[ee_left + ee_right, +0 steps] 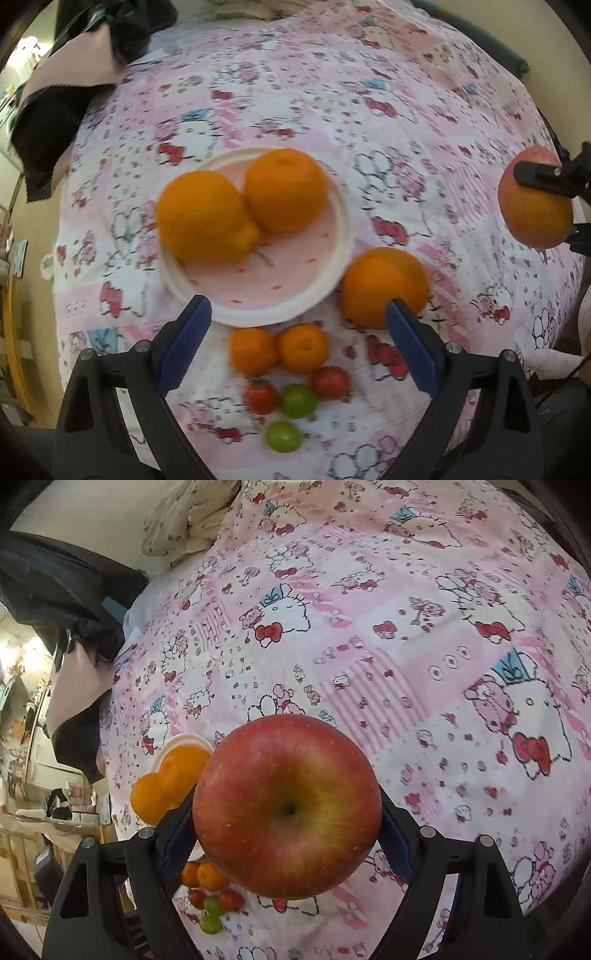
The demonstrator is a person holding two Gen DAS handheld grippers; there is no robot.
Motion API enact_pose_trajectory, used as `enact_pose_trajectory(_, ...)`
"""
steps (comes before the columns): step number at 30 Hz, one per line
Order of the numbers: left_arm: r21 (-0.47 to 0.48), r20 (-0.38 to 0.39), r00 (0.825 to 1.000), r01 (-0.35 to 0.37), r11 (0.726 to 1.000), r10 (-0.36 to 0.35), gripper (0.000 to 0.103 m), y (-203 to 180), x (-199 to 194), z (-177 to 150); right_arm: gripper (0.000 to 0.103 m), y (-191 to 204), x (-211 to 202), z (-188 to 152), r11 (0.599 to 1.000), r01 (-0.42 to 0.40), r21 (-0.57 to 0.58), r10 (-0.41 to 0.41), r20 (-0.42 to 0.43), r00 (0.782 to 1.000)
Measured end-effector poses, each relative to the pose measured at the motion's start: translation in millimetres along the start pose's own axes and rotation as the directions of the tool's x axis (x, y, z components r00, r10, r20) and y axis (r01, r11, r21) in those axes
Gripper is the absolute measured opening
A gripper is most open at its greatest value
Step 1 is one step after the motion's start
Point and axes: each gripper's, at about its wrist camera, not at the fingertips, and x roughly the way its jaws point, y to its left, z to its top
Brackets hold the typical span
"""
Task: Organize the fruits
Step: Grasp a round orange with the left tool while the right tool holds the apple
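A white plate [325, 291] on the pink patterned bedsheet holds two large oranges [201, 218]. A third large orange [380, 284] lies on the sheet just right of the plate. Two small mandarins [279, 349], two small red fruits [328, 382] and two green ones [282, 435] lie in front of the plate. My left gripper [297, 341] is open and empty above the small fruits. My right gripper [288, 834] is shut on a red apple [286, 806], held above the sheet to the right of the plate; the apple also shows in the left wrist view [533, 206].
Dark and pink clothing [66, 96] is piled at the bed's far left. A cream pillow [188, 517] lies at the head of the bed. The bed's left edge drops to a cluttered room [33, 775].
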Motion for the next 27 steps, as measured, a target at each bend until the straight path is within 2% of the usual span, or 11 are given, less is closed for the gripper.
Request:
enact_pose_trajectory(5, 0.015, -0.074, 0.997, 0.027, 1.0, -0.026, 0.094, -27.4, 17.6, -0.8, 0.087, -5.1, -12.7, 3.3, 1.0, -0.007, -0.002, 0.007, 0.036, 0.999)
enact_pose_trajectory(8, 0.046, -0.088, 0.996, 0.023, 0.999, -0.019, 0.094, -45.0, 26.1, -1.8, 0.087, -9.3, -14.6, 7.8, 0.999, -0.034, 0.023, 0.033, 0.04, 0.999)
enact_pose_trajectory(13, 0.103, -0.119, 0.993, -0.008, 0.995, 0.02, 0.094, -75.3, 49.3, 2.3, 0.087, -9.0, -13.7, 9.6, 0.998, -0.061, 0.035, 0.06, 0.034, 0.998)
enact_pose_trajectory(17, 0.117, -0.169, 0.984, -0.041, 0.992, 0.06, 0.094, -92.0, 69.8, 5.6, 0.087, -10.9, -15.8, 10.6, 0.997, -0.07, 0.037, 0.068, 0.04, 0.997)
enact_pose_trajectory(22, 0.132, -0.169, 0.977, -0.111, 0.985, 0.133, 0.092, -100.0, 84.1, 8.6, 0.087, -16.1, -16.1, 14.5, 0.996, -0.07, 0.048, 0.068, 0.044, 0.997)
enact_pose_trajectory(24, 0.148, -0.157, 0.974, -0.138, 0.979, 0.161, 0.084, -100.0, 86.6, 8.6, 0.087, -16.7, -15.8, 16.1, 0.996, -0.071, 0.051, 0.069, 0.045, 0.997)
enact_pose_trajectory(27, 0.159, -0.143, 0.979, -0.121, 0.98, 0.144, 0.08, -96.6, 84.2, 7.8, 0.087, -14.6, -14.7, 17.3, 0.996, -0.072, 0.048, 0.07, 0.046, 0.997)
